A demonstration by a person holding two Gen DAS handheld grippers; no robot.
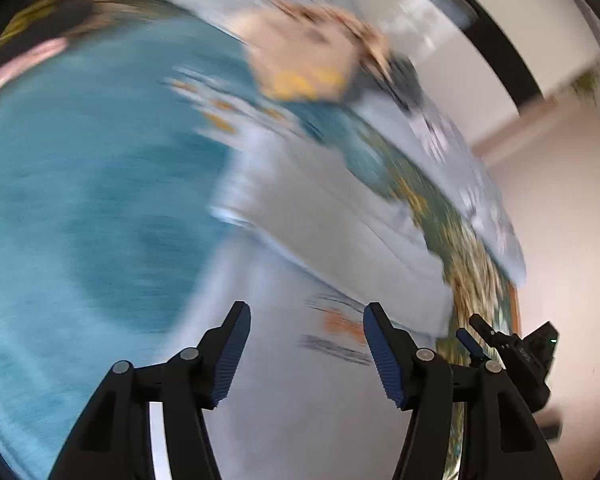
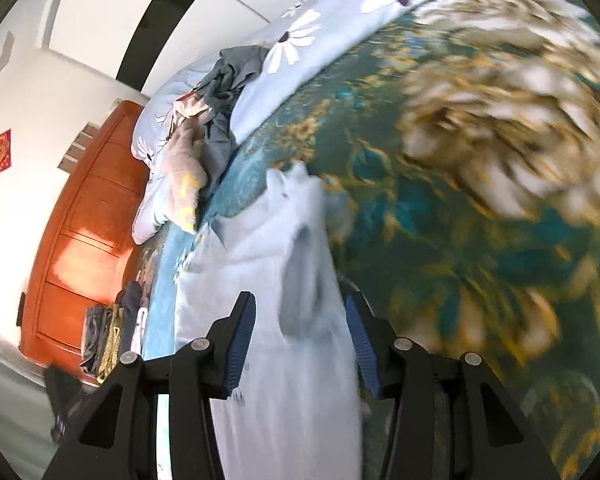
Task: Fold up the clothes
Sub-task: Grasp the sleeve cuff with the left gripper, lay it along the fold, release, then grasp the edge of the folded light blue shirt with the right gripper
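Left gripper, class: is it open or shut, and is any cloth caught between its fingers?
Open. In the left wrist view the left gripper has its blue pads set apart, with the pale blue garment lying beyond the gap, unpinched.

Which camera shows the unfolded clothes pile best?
The right wrist view: the clothes pile is sharp, lying on the daisy-print duvet. The left wrist view shows it only as a motion-blurred beige and grey smear.

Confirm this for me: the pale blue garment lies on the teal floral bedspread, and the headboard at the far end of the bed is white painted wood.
Not quite. The headboard is glossy orange-brown wood, not white; the right wrist view shows it against the white wall. The rest holds: the pale blue garment lies on the teal floral bedspread.
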